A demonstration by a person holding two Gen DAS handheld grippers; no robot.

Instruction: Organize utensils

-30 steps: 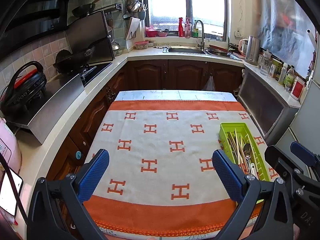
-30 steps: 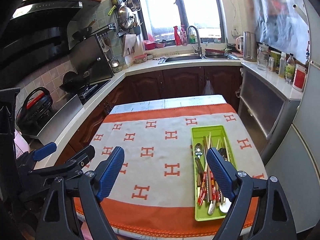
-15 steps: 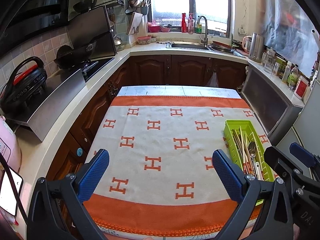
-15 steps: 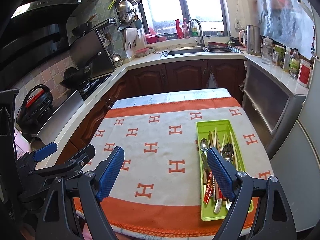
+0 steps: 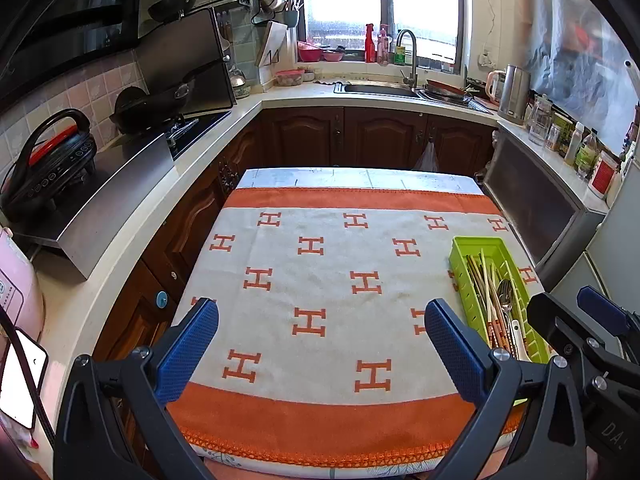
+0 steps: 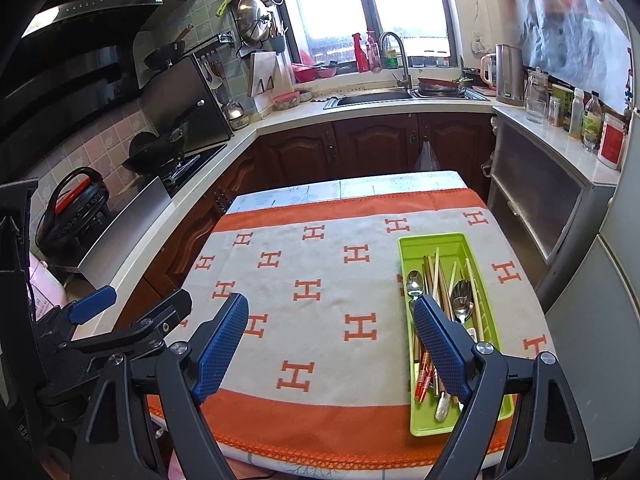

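A green utensil tray (image 6: 412, 248) lies at the right side of the table on an orange and white cloth (image 6: 320, 264). It holds spoons (image 6: 461, 300) and several chopsticks (image 6: 434, 272). It also shows in the left wrist view (image 5: 460, 256) at the right. My right gripper (image 6: 328, 320) is open and empty, above the table's front edge, left of the tray. My left gripper (image 5: 320, 332) is open and empty above the front left of the cloth.
Counters wrap the room: a stove with a wok (image 5: 160, 104) at left, a sink (image 5: 380, 88) at the back, a kettle (image 5: 514, 88) and bottles at right. A phone (image 5: 20, 376) and a pink appliance stand at near left.
Both grippers have risen and pulled back a little, so the table and tray sit lower and farther in view. The jaws stay open. Nothing on the table has moved.
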